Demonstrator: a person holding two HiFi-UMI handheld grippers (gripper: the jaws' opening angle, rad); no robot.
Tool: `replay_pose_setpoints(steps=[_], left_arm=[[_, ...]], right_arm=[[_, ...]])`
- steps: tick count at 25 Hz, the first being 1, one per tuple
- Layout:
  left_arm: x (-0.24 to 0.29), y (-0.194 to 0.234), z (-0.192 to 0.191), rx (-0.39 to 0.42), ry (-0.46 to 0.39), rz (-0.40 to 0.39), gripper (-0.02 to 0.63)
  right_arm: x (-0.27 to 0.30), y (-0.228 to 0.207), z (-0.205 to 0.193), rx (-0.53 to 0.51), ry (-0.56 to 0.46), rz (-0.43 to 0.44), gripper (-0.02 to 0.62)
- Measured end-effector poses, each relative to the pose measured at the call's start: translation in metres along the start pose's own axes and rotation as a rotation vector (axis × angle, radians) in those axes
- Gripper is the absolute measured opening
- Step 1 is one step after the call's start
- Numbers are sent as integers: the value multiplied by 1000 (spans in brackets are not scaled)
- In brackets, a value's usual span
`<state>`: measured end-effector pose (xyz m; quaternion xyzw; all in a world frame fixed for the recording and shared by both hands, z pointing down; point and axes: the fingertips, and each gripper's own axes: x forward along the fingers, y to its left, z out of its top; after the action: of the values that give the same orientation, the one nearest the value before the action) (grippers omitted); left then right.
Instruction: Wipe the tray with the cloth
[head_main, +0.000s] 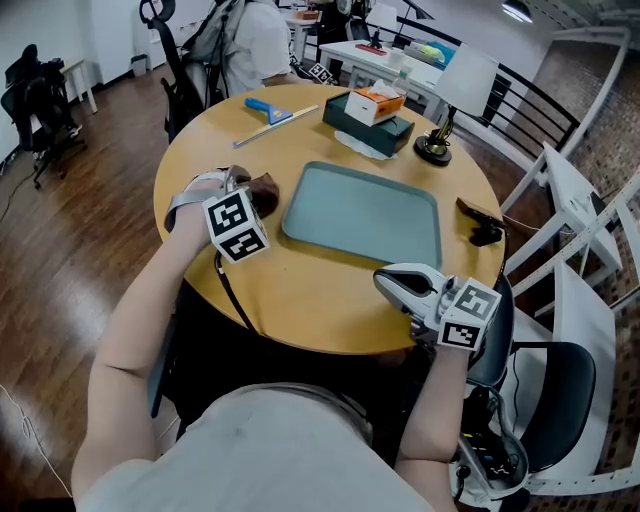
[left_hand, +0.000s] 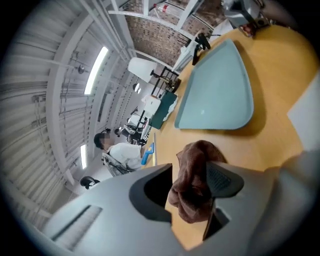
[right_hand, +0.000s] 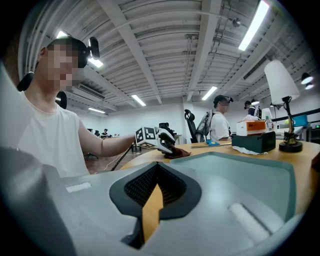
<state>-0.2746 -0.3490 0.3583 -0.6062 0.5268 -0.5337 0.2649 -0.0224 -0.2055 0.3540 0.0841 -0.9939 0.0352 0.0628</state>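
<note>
Pinching the bunched brown cloth between its jaws, the left gripper is sitting on the counter just left of the tray. The right gripper is resting by the tray's near right corner, apparently touching the counter, jaws pressed together on nothing.

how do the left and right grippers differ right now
The left gripper is shut on the brown cloth; the right gripper is shut on nothing. The left gripper sits off the tray's left edge, the right gripper by its near right corner. Both are outside the tray.
</note>
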Motion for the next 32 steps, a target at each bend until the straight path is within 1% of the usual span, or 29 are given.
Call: replay_pose_setpoints(steps=[2, 3, 5, 7, 8, 9, 10, 12, 14, 15, 17, 19, 21, 24, 28, 32], left_arm=[[-15, 13, 4, -94, -51, 23, 233], [-23, 21, 6, -161, -88, 35, 233], [-39, 36, 11, -337, -192, 44, 232], [-55, 45, 19, -518, -323, 34, 220], [-62, 47, 24, -592, -388, 24, 180], [-67, 46, 28, -654, -442, 7, 121], [-71, 43, 31, -709, -481, -21, 86], [-77, 34, 38, -818, -536, -106, 76], [-82, 22, 48, -930, -593, -210, 36], [-84, 16, 53, -983, -618, -261, 29], [-88, 5, 64, -1068, -657, -349, 9], [-92, -3, 75, -1116, -689, -415, 2], [-97, -9, 88, -1129, -718, -465, 2], [-102, -20, 106, -1098, -746, -506, 2], [-98, -40, 119, -1027, -737, -537, 2], [-91, -52, 115, -1028, -713, -554, 0]], right_arm=[[1, -1, 0, 0, 0, -1, 2], [2, -2, 0, 0, 0, -2, 2], [5, -4, 1, 0, 0, -3, 2], [7, -5, 2, 1, -1, -5, 2], [8, -5, 2, 2, -1, -7, 2], [9, -6, 2, 4, 0, -12, 2], [10, -8, 2, 7, 0, -20, 2], [12, -11, 2, 15, 4, -40, 2], [12, -13, 2, 18, 5, -55, 2], [12, -14, 2, 19, 4, -62, 2], [14, -18, 3, 19, -2, -81, 2], [17, -22, 4, 18, -1, -97, 2], [22, -23, 4, 16, 2, -100, 2], [31, -26, 7, 16, 3, -107, 2], [38, -34, 7, 28, 0, -155, 2], [37, -33, 6, 29, 2, -166, 2]])
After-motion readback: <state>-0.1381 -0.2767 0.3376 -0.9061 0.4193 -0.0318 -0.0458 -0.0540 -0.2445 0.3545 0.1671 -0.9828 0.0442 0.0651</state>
